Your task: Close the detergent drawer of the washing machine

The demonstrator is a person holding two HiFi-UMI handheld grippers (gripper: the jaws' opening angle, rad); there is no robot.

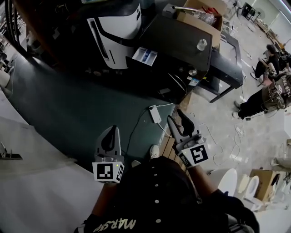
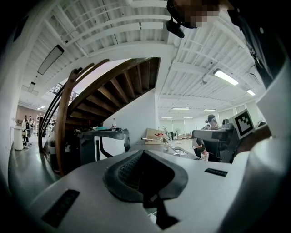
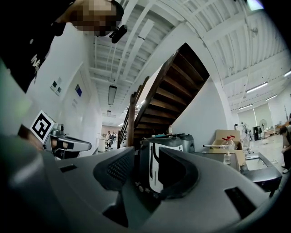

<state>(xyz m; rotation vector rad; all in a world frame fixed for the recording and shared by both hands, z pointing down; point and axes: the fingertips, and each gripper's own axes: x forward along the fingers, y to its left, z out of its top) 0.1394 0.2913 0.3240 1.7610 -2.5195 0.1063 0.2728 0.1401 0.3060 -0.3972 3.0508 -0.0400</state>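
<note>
The washing machine (image 1: pixel 182 43) is a dark box at the top middle of the head view. Its white and blue detergent drawer (image 1: pixel 144 55) stands pulled out of the front. Both grippers hang well short of it, over the floor near my body. My left gripper (image 1: pixel 110 129) has its jaws together with nothing between them; in the left gripper view (image 2: pixel 144 157) the black pads meet. My right gripper (image 1: pixel 176 116) is open and empty. In the right gripper view (image 3: pixel 146 159) a white and black appliance (image 3: pixel 157 168) shows through the gap.
The white and black appliance (image 1: pixel 116 34) stands left of the washer. A small bottle (image 1: pixel 201 44) sits on the washer top, a cardboard box (image 1: pixel 200 13) behind. A white power adapter (image 1: pixel 155 113) and cables lie on the floor. A person (image 1: pixel 268 61) sits far right.
</note>
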